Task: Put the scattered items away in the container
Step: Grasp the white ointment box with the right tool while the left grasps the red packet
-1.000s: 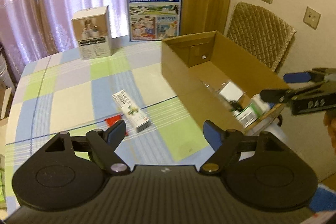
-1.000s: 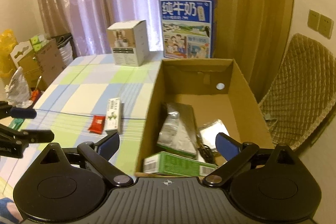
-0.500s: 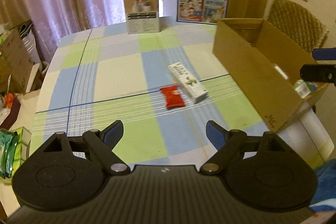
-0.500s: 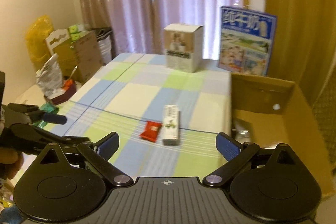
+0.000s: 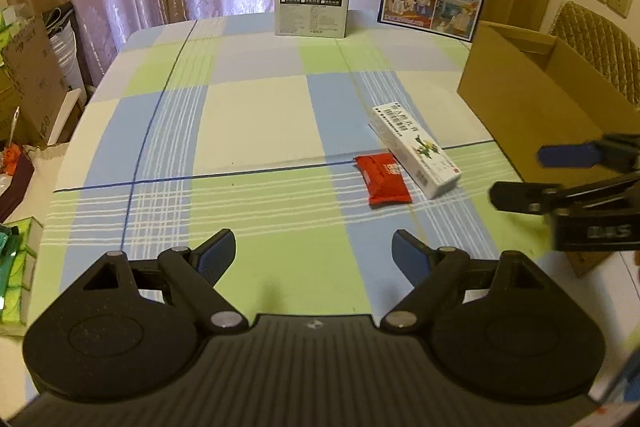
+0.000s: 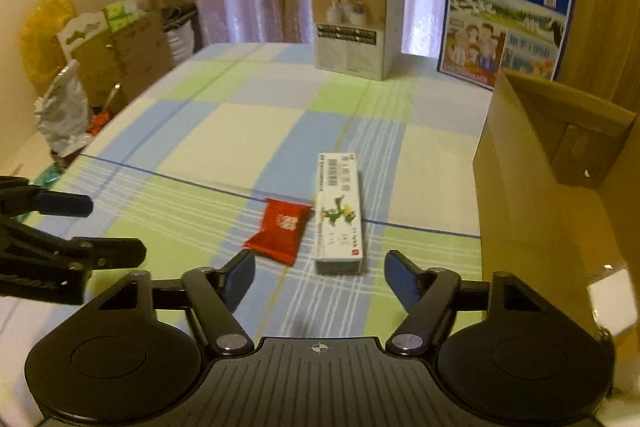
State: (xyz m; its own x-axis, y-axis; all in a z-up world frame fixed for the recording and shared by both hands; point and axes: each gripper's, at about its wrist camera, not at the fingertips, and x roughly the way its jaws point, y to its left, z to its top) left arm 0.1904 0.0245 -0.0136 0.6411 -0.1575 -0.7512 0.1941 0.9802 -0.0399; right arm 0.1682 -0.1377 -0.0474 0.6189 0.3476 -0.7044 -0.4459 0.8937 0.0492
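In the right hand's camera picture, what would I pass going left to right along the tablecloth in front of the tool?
Other hand's tool → red packet → long white box → brown cardboard box.

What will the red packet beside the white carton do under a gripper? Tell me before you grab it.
The red packet looks like a soft, crimped-end wrapper, so it will probably crumple rather than stay stiff. It seems light and glossy, so it may slide on the checked tablecloth if nudged. Lying flat, it shouldn't roll.
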